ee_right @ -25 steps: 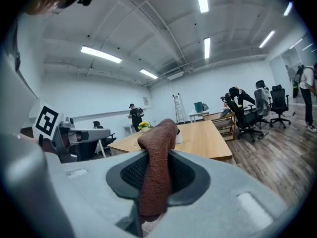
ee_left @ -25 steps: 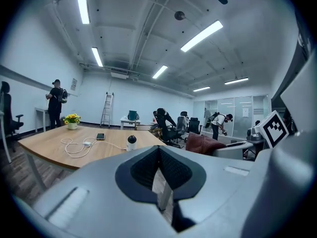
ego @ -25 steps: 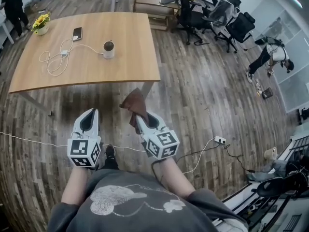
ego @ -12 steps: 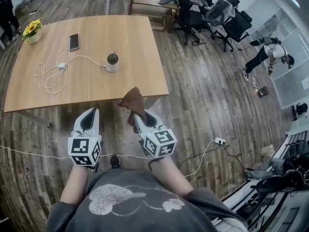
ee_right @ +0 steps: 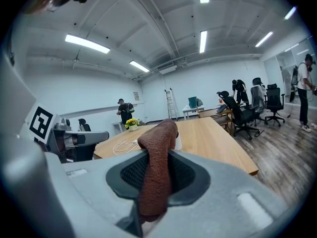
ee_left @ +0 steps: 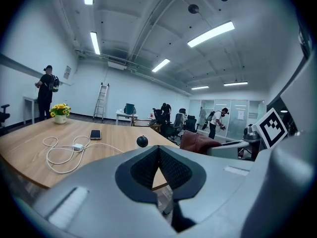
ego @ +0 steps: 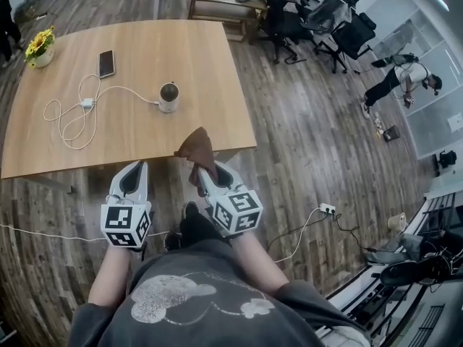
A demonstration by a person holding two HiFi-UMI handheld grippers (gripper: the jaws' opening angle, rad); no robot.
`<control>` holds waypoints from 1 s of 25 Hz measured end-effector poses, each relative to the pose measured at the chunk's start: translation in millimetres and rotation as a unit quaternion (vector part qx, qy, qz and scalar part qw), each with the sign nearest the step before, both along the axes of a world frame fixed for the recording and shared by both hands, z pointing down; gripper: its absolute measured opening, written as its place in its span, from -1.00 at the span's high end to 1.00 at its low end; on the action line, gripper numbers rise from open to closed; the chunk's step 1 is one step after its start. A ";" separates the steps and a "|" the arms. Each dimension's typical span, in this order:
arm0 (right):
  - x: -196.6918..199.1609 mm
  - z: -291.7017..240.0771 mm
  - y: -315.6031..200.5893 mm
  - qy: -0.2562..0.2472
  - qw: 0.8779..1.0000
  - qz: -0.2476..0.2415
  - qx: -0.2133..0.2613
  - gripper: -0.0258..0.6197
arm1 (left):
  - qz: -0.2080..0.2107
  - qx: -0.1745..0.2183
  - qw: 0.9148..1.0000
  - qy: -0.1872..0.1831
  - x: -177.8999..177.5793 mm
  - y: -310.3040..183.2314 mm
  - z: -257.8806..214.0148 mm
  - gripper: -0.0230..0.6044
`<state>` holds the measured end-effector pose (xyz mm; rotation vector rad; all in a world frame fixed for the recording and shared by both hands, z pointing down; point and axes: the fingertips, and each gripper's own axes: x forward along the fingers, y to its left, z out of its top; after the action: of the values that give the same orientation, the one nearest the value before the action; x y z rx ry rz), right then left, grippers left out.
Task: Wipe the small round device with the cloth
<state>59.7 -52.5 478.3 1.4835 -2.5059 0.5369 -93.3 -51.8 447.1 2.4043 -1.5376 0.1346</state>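
— How many of each?

— Two grippers, one cloth, one small round device. On the table point(ego: 195, 49) there are also one phone point(ego: 106, 63), one white cable point(ego: 72, 118) with a small adapter block point(ego: 87, 103) on it, and one pot of yellow flowers point(ego: 39, 47).

— What are the claws doing?

— The left gripper point(ego: 134, 169) has its jaws pressed together with nothing between them. The right gripper point(ego: 205, 175) is clamped on the cloth point(ego: 198, 150), its dark ribbed pads closing on either side of it.

— Describe the cloth.

— Reddish brown and nubbly, like terry. It is bunched into a thick strip that runs lengthwise along the jaws. Its upper end bulges past the tips and folds over towards the table, and its lower end hangs below the pads.

— And the device?

— It is a short cylinder with a pale body and a dark top point(ego: 168, 97). It stands upright, axis vertical, on the right half of the tabletop, back from the near edge. The cable runs from its left side to the adapter, then lies in loose loops.

— Is it near the grippers?

— No, it is well apart. Both grippers are held off the table's near edge, over the dark plank floor point(ego: 304, 143), and the cloth's tip shows against that edge.

— What is the table like?

— It is a smooth, light wood rectangle.
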 end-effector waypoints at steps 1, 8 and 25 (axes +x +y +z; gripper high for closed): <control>-0.3 2.0 -6.2 -0.001 1.000 -0.001 -0.001 0.68 | -0.001 -0.003 1.000 0.005 0.2 -4.7 1.0 0.87; -14.5 10.5 -55.7 -0.009 0.999 -0.030 -0.011 0.68 | -0.015 -0.002 1.000 -0.010 -4.3 -40.7 -0.6 0.87; -45.9 27.8 -172.1 0.000 0.990 -0.133 -0.041 0.68 | -0.055 -0.023 0.998 -0.022 -0.7 -147.8 9.3 0.87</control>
<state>13.8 -224.5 506.1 1.0968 -2.5908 0.5855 -94.0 -199.6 456.3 2.2895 -1.6643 0.1977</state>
